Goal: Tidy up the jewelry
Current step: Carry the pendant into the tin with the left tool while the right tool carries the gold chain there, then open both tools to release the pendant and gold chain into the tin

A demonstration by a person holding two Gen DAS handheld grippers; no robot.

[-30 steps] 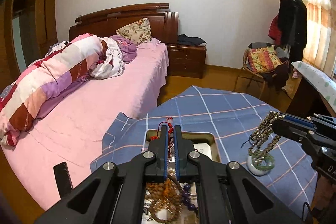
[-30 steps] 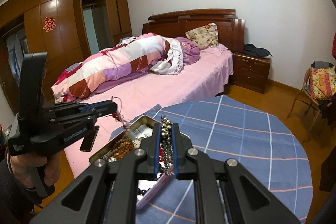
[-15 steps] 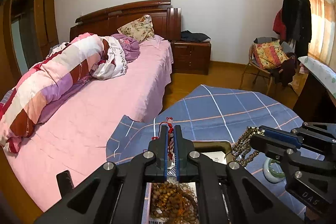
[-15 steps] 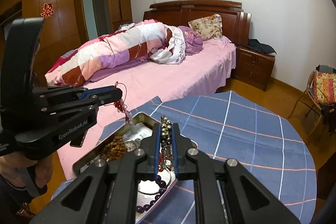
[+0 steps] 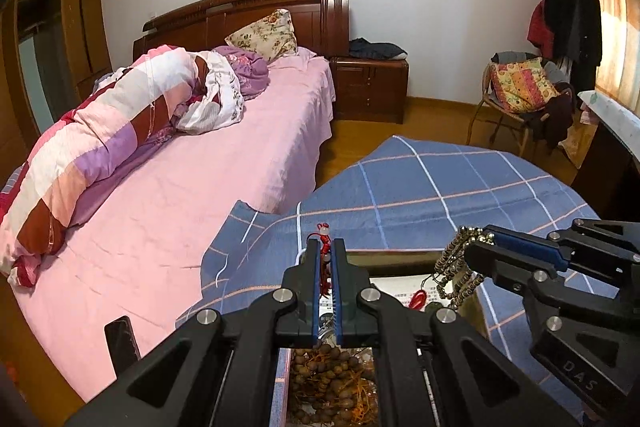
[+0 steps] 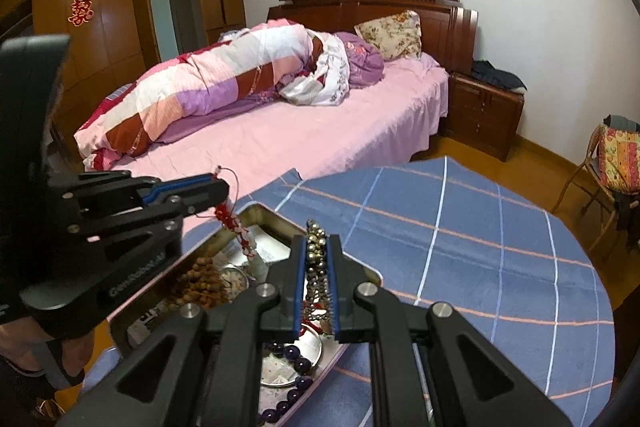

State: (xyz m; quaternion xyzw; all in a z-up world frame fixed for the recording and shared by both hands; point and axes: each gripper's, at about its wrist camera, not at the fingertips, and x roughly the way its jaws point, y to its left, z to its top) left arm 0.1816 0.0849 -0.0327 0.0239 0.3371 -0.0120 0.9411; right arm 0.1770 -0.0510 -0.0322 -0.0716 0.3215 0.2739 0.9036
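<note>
My left gripper (image 5: 326,247) is shut on a red knotted cord charm (image 5: 325,234) with pale beads, which dangles from its tips (image 6: 222,193) over the far end of an open metal tin (image 6: 276,221). My right gripper (image 6: 318,243) is shut on a strand of small metallic beads (image 6: 316,259), hanging in loops (image 5: 456,275) above the tin's right side (image 5: 396,258). The tin holds brown wooden beads (image 6: 200,279), dark purple beads (image 6: 296,359), a silvery bangle (image 6: 312,343) and printed paper. It rests on a blue plaid tablecloth (image 6: 480,247).
A pink bed (image 5: 160,227) with a rolled quilt runs close along the table's left. A dark phone (image 5: 120,343) lies at the bed's edge. A wooden nightstand (image 5: 372,91) and a chair (image 5: 516,99) with cushions stand beyond. A person's hand (image 6: 68,351) grips the left handle.
Both grippers have sunk toward the tin with their strands still held. The right gripper has come in from the right and now hangs its beads over the tin.
</note>
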